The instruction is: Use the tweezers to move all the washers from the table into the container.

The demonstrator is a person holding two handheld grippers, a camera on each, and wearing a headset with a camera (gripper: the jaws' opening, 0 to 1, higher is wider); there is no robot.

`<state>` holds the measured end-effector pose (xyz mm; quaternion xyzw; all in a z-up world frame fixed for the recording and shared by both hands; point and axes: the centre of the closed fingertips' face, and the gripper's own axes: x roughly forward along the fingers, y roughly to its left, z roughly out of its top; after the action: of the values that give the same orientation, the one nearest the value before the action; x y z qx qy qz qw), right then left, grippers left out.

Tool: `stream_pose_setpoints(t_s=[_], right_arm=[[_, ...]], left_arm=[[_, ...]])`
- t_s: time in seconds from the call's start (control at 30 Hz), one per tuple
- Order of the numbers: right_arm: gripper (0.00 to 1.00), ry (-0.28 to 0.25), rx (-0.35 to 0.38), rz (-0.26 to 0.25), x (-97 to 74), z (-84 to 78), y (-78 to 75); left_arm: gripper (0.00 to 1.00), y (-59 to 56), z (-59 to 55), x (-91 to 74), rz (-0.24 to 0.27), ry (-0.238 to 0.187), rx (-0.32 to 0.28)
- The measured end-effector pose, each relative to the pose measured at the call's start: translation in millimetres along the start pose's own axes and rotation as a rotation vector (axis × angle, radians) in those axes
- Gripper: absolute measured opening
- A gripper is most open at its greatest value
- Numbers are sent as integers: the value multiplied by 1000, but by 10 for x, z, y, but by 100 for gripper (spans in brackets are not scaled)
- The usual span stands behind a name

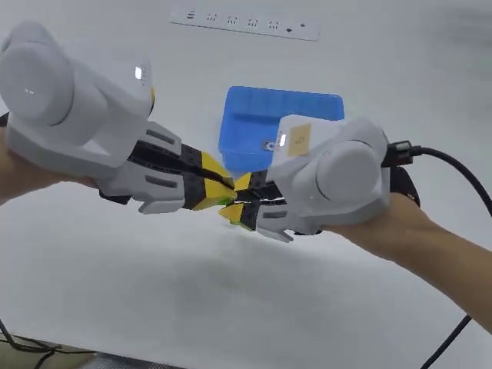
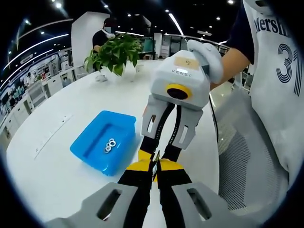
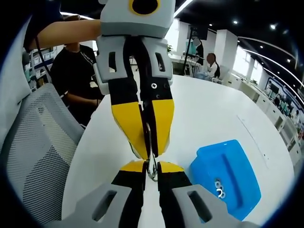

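Jaws of left gripper (image 1: 219, 192) and right gripper (image 1: 240, 207) meet tip-to-tip, both pinching the tweezers (image 3: 151, 156). I judge a regrip; container (image 3: 242, 161) lies beside them.

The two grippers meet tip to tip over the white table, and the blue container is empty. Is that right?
Not empty: the left gripper view shows several washers lying in the container. The rest holds: the left gripper and right gripper meet tip to tip over the table, both shut on the tweezers.
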<state>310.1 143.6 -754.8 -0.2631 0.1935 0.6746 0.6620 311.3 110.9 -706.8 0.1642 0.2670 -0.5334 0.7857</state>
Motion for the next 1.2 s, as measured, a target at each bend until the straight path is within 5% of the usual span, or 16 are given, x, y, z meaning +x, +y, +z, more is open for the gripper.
stream_pose_setpoints(t_s=[0.67, 1.2], right_arm=[[10, -58, -48, -120, -419, 292, -315], [10, -92, -42, -211, -636, 294, -827]], left_arm=[[7, 124, 522, -134, 29, -23, 117], [7, 537, 849, 13, 35, -38, 181]])
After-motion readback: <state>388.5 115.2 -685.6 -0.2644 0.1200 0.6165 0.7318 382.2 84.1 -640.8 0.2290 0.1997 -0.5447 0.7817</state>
